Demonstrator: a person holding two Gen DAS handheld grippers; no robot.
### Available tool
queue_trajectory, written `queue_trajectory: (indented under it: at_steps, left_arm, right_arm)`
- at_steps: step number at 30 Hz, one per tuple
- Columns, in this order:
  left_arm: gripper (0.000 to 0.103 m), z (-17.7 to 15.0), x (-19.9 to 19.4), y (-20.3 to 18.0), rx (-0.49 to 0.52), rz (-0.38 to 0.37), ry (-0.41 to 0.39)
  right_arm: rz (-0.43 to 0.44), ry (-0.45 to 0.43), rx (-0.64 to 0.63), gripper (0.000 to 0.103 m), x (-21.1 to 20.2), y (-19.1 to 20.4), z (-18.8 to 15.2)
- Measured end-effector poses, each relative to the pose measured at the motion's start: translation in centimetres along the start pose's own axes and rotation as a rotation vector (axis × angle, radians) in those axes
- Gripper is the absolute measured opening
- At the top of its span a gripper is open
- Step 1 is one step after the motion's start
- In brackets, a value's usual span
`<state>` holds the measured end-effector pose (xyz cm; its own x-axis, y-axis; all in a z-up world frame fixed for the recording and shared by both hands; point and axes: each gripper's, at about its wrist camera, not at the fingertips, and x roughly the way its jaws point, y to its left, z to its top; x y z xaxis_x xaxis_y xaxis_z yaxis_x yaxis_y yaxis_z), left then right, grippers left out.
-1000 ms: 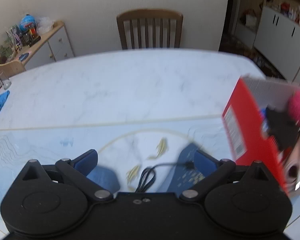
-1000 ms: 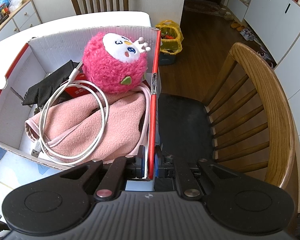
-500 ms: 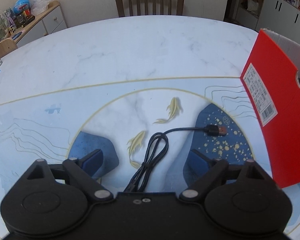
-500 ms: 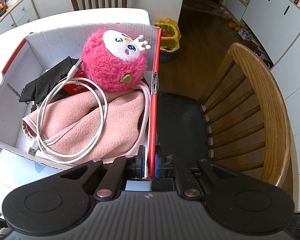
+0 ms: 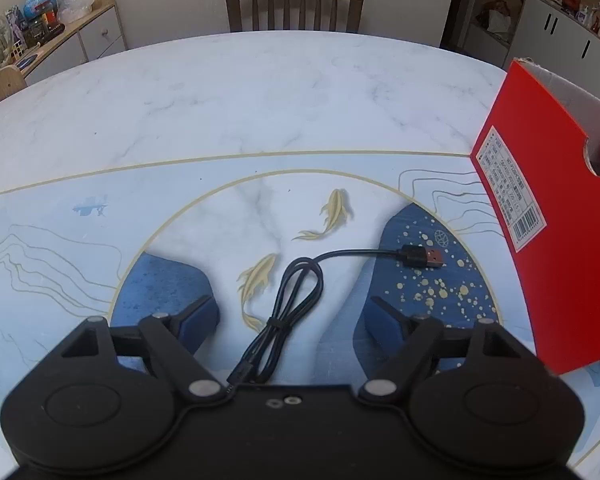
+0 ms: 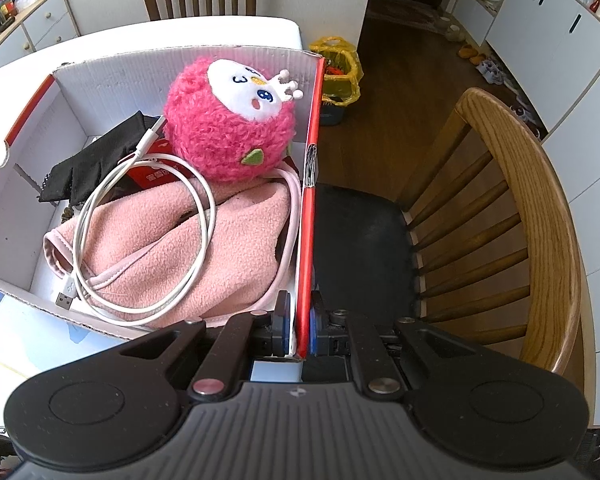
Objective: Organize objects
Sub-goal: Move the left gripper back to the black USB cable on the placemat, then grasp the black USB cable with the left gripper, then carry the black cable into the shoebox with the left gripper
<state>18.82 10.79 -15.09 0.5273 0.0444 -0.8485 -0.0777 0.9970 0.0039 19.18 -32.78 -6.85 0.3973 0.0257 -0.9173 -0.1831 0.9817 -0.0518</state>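
A black USB cable [image 5: 300, 280] lies bundled on the patterned table [image 5: 260, 100], its plug [image 5: 422, 257] pointing right. My left gripper [image 5: 294, 316] hangs low over the cable. Its jaws are closing with the bundle between them, and the blue pads [image 5: 198, 318] stand apart from it. To the right stands a red cardboard box [image 5: 548, 240]. My right gripper [image 6: 300, 328] is shut on the box's red side wall [image 6: 308, 220]. Inside lie a pink plush toy [image 6: 228, 128], a white cable [image 6: 140, 240], a pink fleece cloth [image 6: 204, 248] and a black cloth [image 6: 96, 160].
A wooden chair [image 5: 294, 4] stands at the table's far side and another [image 6: 520, 220] close by the box's right wall. A sideboard with clutter [image 5: 60, 32] is at the back left. A yellow bag [image 6: 336, 72] sits on the floor. White cabinets [image 6: 560, 40] line the right wall.
My left gripper has come down towards the table over the black cable, and its jaws have narrowed. The right gripper has kept its grip on the box wall.
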Motion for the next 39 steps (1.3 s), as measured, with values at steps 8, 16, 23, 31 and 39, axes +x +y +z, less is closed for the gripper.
queue_trajectory:
  at_steps: [8, 16, 23, 31, 39]
  left_arm:
    - [0.054, 0.1, -0.3, -0.6, 0.020, -0.012, -0.006]
    - [0.013, 0.2, -0.7, -1.5, 0.044, -0.001, 0.003]
    - [0.011, -0.4, -1.6, -1.4, -0.005, 0.023, 0.008]
    - [0.010, -1.3, -4.7, -1.2, -0.074, 0.023, -0.017]
    - [0.008, -1.1, -8.7, -2.3, -0.105, 0.017, -0.075]
  right_arm:
    - [0.014, 0.002, 0.004, 0.010, 0.1, -0.2, 0.0]
    - [0.011, -0.001, -0.001, 0.010, 0.1, -0.1, 0.0]
    - [0.012, -0.005, -0.006, 0.010, 0.1, -0.1, -0.1]
    - [0.023, -0.019, 0.000, 0.010, 0.0, -0.3, -0.3]
    - [0.031, -0.028, 0.003, 0.010, -0.1, -0.5, -0.5]
